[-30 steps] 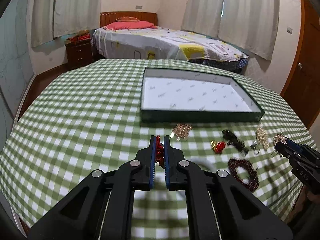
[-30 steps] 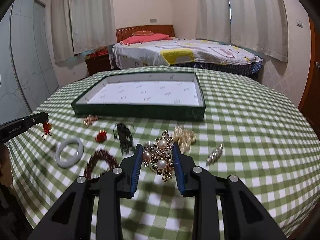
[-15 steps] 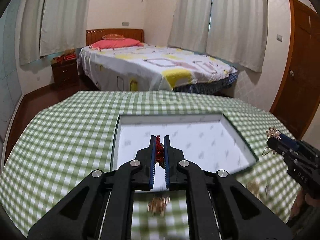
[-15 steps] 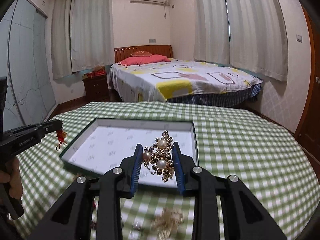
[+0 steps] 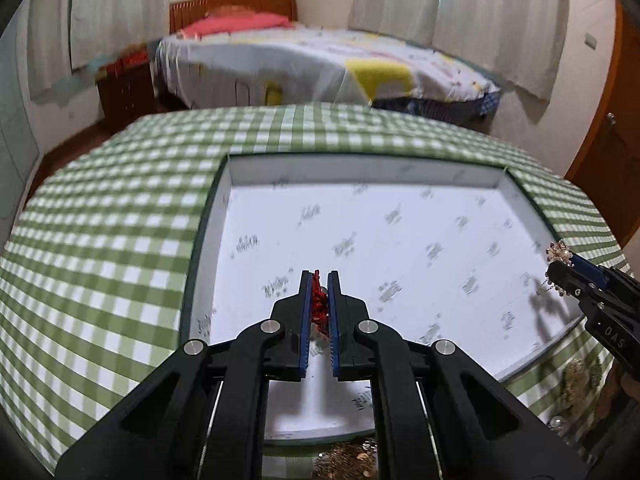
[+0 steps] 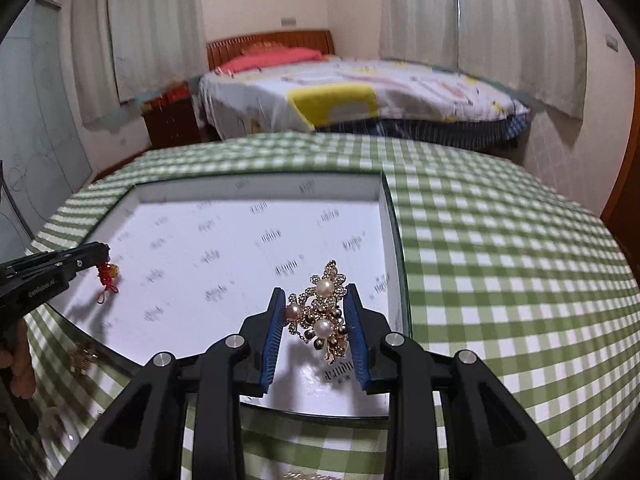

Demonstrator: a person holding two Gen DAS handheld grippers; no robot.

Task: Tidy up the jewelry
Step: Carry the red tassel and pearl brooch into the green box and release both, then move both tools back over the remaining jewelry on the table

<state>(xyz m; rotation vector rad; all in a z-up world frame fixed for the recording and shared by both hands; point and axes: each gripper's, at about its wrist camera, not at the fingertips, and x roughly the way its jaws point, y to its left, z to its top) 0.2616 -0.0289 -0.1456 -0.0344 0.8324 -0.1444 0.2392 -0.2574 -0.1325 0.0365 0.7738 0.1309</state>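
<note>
Left wrist view: the left hand-held gripper [image 5: 319,292] points forward and downward over a shallow, dark green-rimmed tray [image 5: 208,216] lined with white printed paper, its blue-padded jaws pinched almost fully together on a small red knotted charm [image 5: 318,300]. The charm fills the narrow slit between the pads, above the near left part of the tray floor. At the right edge the right hand-held gripper [image 5: 560,266] reaches in over the tray's right side. Right wrist view: this right gripper also tilts forward and down, its jaws partly apart and pressed on either side of a gold brooch [image 6: 322,316] set with three pearls, small clear stones and dangling gold beads. The brooch hangs over the near right corner of the tray. At the left edge the left gripper enters level from the side, with the red charm and a tiny gold bead dangling below its tip on a short red cord, above the tray's left part; fingers [image 6: 20,364] of a person's hand grip its handle. The tray rests on a counter [image 6: 500,264] covered in green and white checked cloth. Blurred gold pieces [image 5: 348,460] lie on the cloth just near of the tray. A bed [image 6: 360,92] stands beyond the counter.
</note>
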